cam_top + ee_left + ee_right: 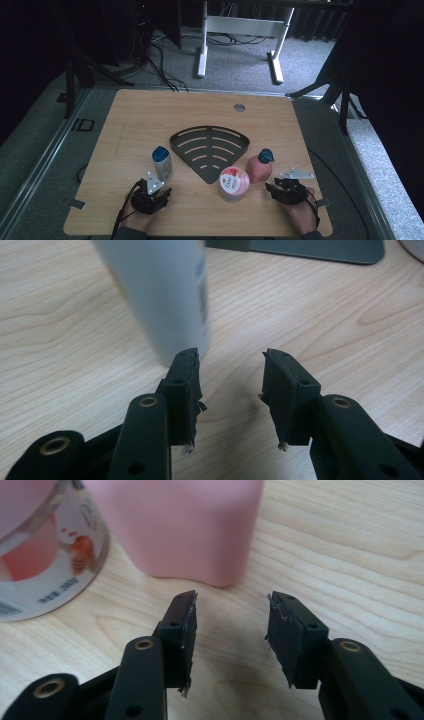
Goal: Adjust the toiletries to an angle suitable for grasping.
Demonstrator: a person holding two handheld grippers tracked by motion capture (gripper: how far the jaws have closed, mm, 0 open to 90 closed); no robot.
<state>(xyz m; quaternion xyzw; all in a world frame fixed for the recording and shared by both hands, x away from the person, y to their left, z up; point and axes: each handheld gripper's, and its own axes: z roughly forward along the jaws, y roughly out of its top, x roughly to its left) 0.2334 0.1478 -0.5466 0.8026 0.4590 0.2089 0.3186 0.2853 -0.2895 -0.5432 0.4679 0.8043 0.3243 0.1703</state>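
The left gripper [161, 192] sits low over the wooden table [130, 125], near its front edge, with its jaws parted and nothing between them. Just ahead of it stands a grey bottle with a blue cap [162, 163]. In the left gripper view this bottle [165, 295] rises just past the tip of the left-hand jaw, off to that side of the gap; whether it touches the tip I cannot tell.

The right gripper [274, 190] also rests near the front edge, jaws parted about as wide and holding nothing. A pink bottle with a dark blue top [260, 167] stands just in front of it. In the right gripper view the pink bottle [185, 530] stands a little beyond the jaw tips, roughly in line with the gap but shifted toward the left-hand jaw, and apart from both.

A round pink and white container [234, 183] stands just beside the pink bottle, between the two grippers. Behind these things a dark fan-shaped slotted rack [210, 146] lies flat at mid table. Bare wood stretches behind and to both sides of the rack up to the far edge.
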